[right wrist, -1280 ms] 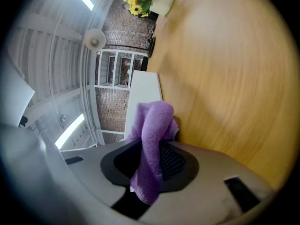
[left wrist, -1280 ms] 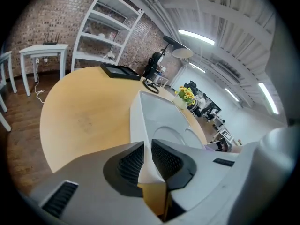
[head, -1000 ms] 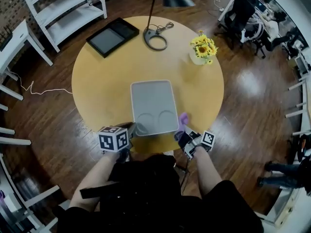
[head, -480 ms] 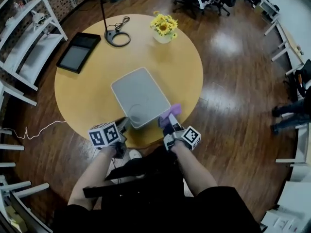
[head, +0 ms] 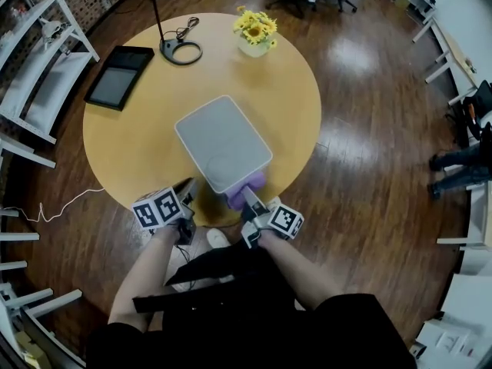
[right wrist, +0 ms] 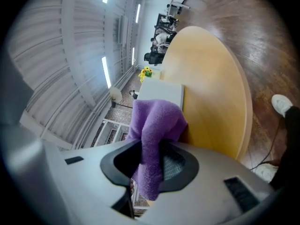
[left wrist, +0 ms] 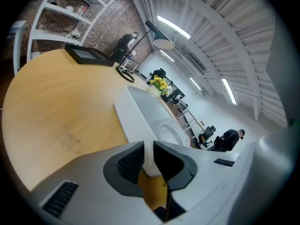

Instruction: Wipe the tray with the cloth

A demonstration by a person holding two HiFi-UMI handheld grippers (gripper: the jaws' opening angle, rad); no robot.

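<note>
We hold the cloth [right wrist: 157, 125] in our right fingers [right wrist: 174, 167], the tray [head: 219, 133], clamped by our left fingers [left wrist: 125, 162], stretching lengthwise just ahead.

Head view: cam sits high and faces steeply down on the round yellow wooden tabletop [head: 138, 129]. The whole top plus floor all round fits in frame, so it's fairly far off. L hand-held gripper [head: 187, 187] and R hand-held gripper [head: 247, 197] show at the near rim, bottom centre.

Left gripper view: cam rides low at that near rim and looks out across the wood, very close to the grey rectangular tray [left wrist: 140, 109].

Right gripper view: also at the near rim, but rolled sideways, so the tabletop stands on edge at right. The purple fleece cloth [right wrist: 157, 125] fills mid-frame.

All 3 share tabletop, tray and the yellow sunflowers in a white pot [head: 255, 28] at the far side.
</note>
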